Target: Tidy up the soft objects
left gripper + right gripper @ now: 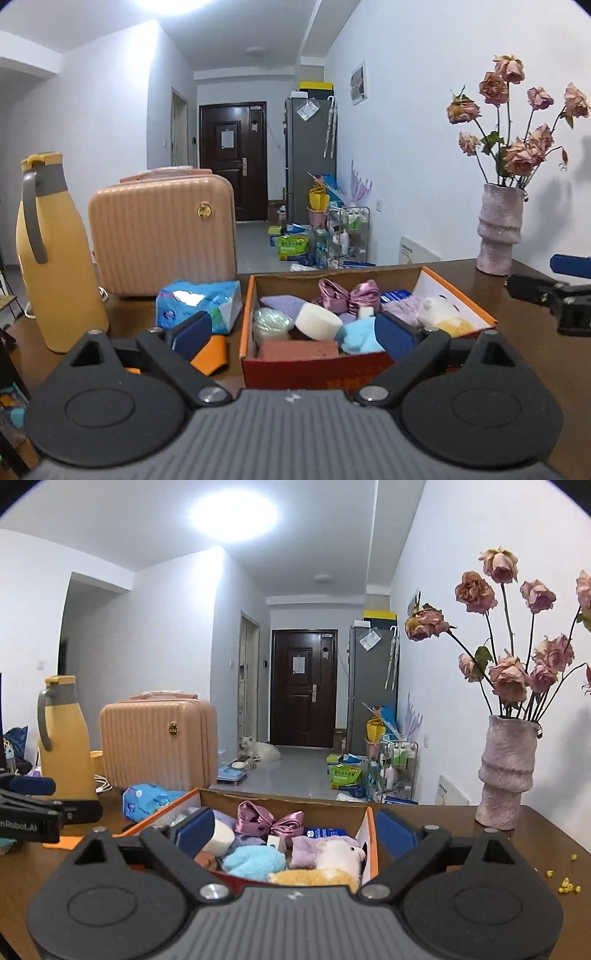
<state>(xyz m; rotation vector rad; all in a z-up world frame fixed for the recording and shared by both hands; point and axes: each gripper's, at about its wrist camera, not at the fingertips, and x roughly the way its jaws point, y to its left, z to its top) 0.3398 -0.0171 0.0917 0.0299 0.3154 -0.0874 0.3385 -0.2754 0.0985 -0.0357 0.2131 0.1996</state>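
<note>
An orange-rimmed cardboard box (246, 314) stands on the brown table, filled with soft things. Among them are a pink satin bow (349, 293), a white round sponge (319, 321), a light blue fluffy piece (360, 334), a purple cloth (282, 304) and a white plush toy (441, 308). My left gripper (294, 334) hovers in front of the box, open and holding nothing. My right gripper (294, 830) is also open and empty in front of the box (280, 803), with the bow (271, 821), blue fluff (255, 862) and plush toy (338, 854) beyond it.
Left of the box are a blue tissue pack (197, 302), a pink suitcase (162, 232), a yellow flask (55, 258) and a flat orange piece (210, 354). A vase of dried roses (498, 229) stands far right. Yellow crumbs (565, 886) dot the table (517, 350).
</note>
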